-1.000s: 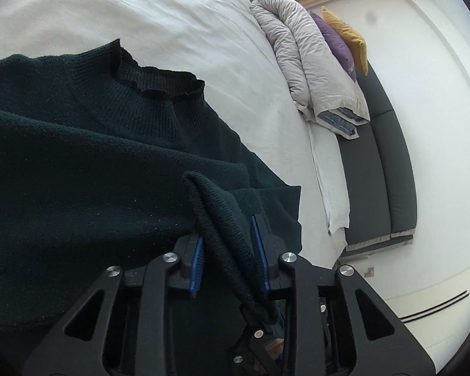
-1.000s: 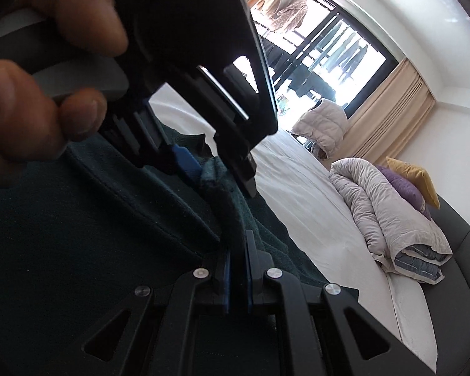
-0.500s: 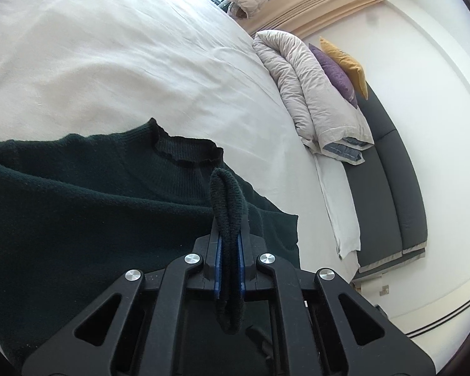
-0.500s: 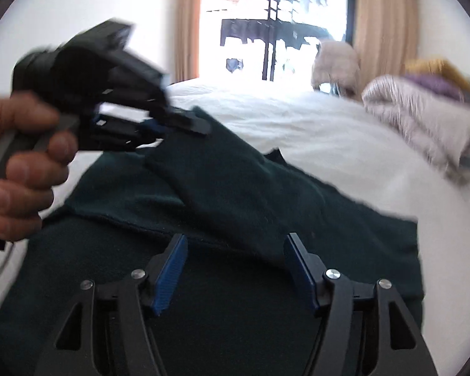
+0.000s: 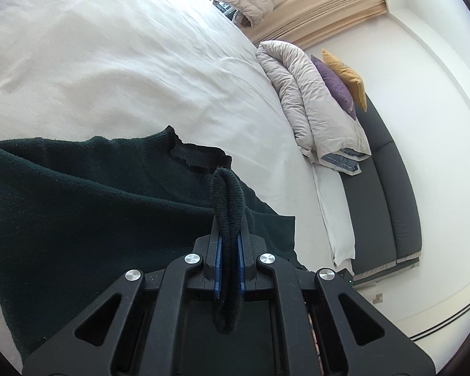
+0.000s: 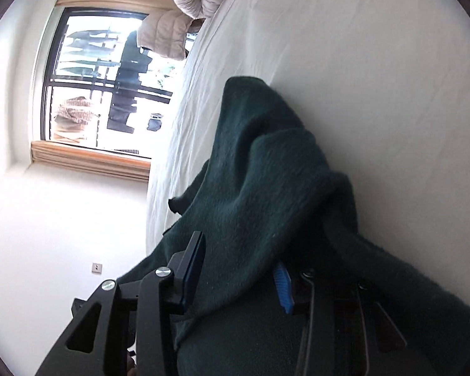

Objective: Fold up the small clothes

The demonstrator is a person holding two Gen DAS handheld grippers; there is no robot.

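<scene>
Left gripper (image 5: 228,247) clamped tight on a doubled fold of the dark green sweater (image 5: 78,213), a loop of knit standing up past the blue pads, ribbed collar (image 5: 197,156) just ahead of the tips. Right gripper (image 6: 238,275) rolled on its side, jaws closing with a bunched hump of the same sweater between them, not yet pinched by the look of it. Best to seat that bunch deep against the pads before pulling, then draw both grips apart evenly so the cloth goes taut and flat. Underfoot of it all, a white bed sheet (image 5: 109,62), soft and creased; beyond the left tips a rolled duvet (image 5: 310,103), purple and mustard cushions (image 5: 338,87), a dark grey bench (image 5: 382,194); a bright window (image 6: 109,84) left of the right gripper
</scene>
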